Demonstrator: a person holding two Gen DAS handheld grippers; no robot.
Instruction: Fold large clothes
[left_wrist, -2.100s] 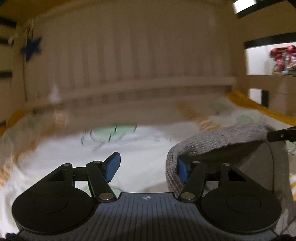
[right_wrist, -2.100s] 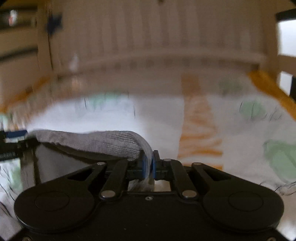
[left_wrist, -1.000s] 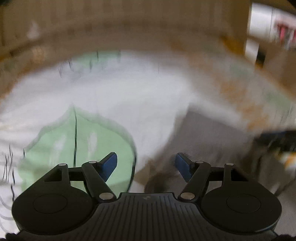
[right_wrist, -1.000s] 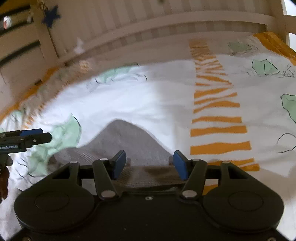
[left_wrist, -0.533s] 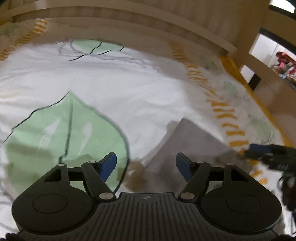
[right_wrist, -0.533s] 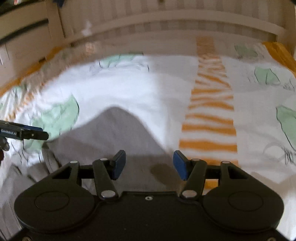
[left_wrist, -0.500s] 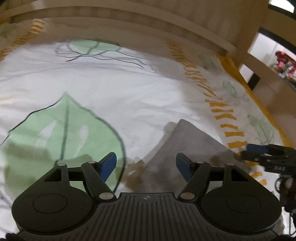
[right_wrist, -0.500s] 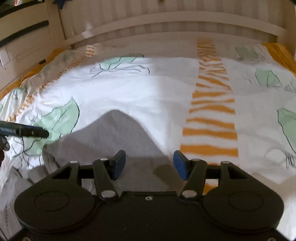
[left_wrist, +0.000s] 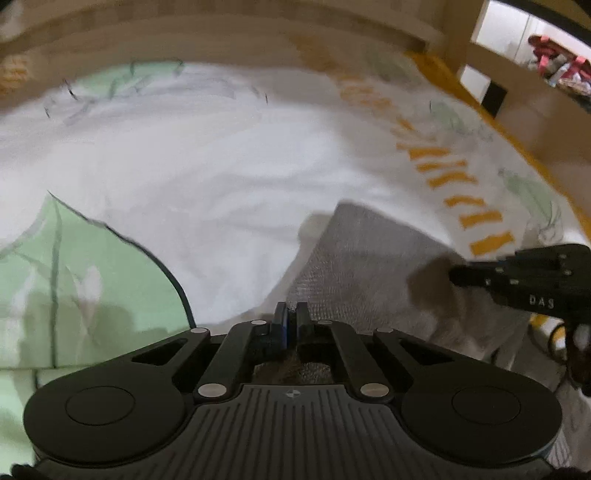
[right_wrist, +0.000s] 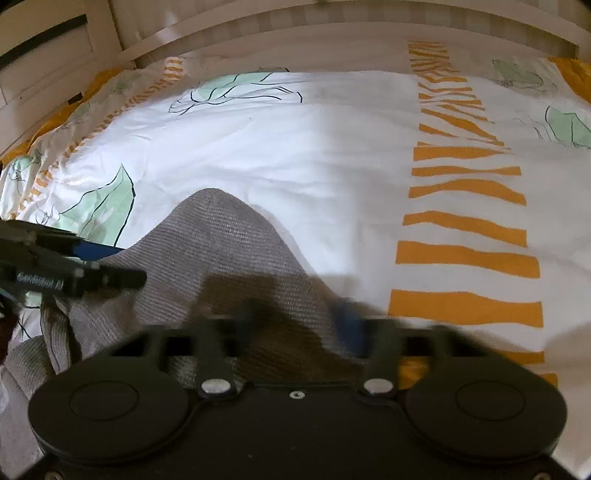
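Your left gripper (left_wrist: 290, 325) has its blue pads pressed together, and in its own camera they meet right at the near edge of the grey knit garment (left_wrist: 373, 266); the fabric shows through the gap behind the jaws, so a fold of it appears pinched, though the bite itself is too tight to make out. Your right gripper (right_wrist: 295, 325) is smeared by motion in its own view: the jaws are closing, grey cloth lies between them, and one blue pad (right_wrist: 351, 325) shows as a streak, so you cannot see the pads pressing on anything.

The garment lies on the bedspread (right_wrist: 332, 147), white with green leaves and orange bars, its far end rising to a rounded peak. The right camera shows that peak, the rumpled folds at lower left and your left gripper's fingers reaching in from the left edge over the cloth. The left camera instead shows a straight-edged corner of the garment and your right gripper entering from the right, dark and blurred, with part of your hand (left_wrist: 580, 354) below it, cut off by the frame.

Both tools tilt down toward the bed, side by side over the garment's near end. A pale slatted headboard (right_wrist: 332, 22) runs behind the bedding.
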